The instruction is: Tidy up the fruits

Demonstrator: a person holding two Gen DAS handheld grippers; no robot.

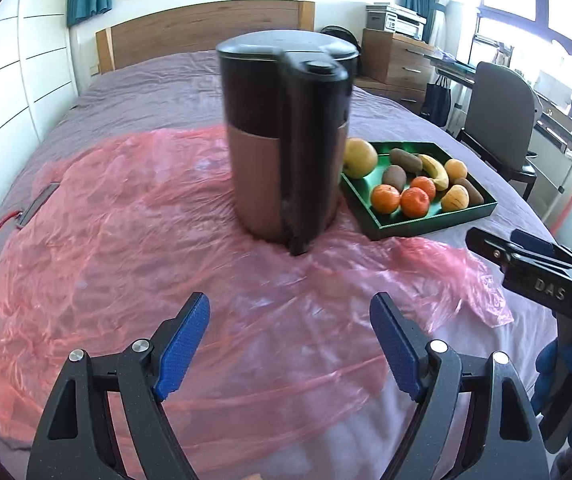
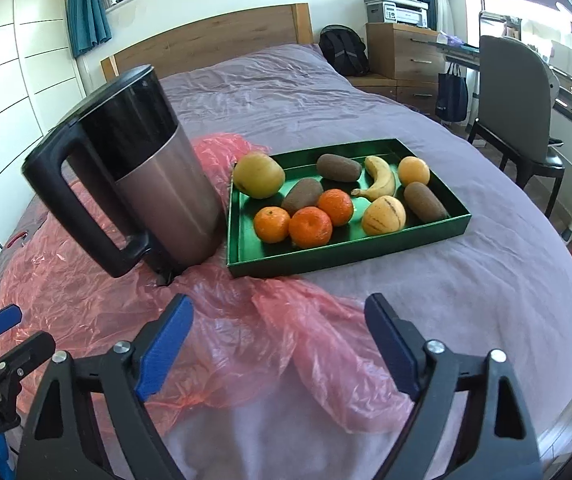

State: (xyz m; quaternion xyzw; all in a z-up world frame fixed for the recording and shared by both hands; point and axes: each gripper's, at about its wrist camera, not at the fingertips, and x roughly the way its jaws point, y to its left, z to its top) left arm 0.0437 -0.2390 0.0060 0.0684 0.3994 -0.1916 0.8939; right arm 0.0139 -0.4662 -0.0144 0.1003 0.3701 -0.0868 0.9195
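Right wrist view gives the clearest look at the fruits: all that show lie inside the green tray (image 2: 246, 258) on the bed (image 2: 486, 280), none loose on the cover. A yellow-green apple (image 2: 259, 175) fills the near-left corner, three mandarins (image 2: 310, 227) bunch together along the front wall, and three brown kiwis (image 2: 337, 167) are scattered among them. The banana (image 2: 380, 178) lies toward the back, with a paler orange (image 2: 414, 171) by the far right corner and a striped yellow fruit (image 2: 384, 215) in front of it. The tray's raised walls are likely there to keep round fruit from rolling on the soft bedding. Like kinds sit partly grouped, partly mixed, so this would fit either fruit gathered into the tray as the goal or a tray waiting to be sorted out.

Just left of the tray stands a kettle (image 2: 158, 184) on a crumpled pink plastic sheet (image 2: 286, 340), which spreads over the near half of the bed, perhaps to protect the cover.

The right claw (image 2: 279, 344) hangs above the sheet, spread wide and holding nothing, aimed at the tray. The left claw (image 1: 289, 344) is likewise spread and empty, facing the kettle, which hides part of the tray from it.
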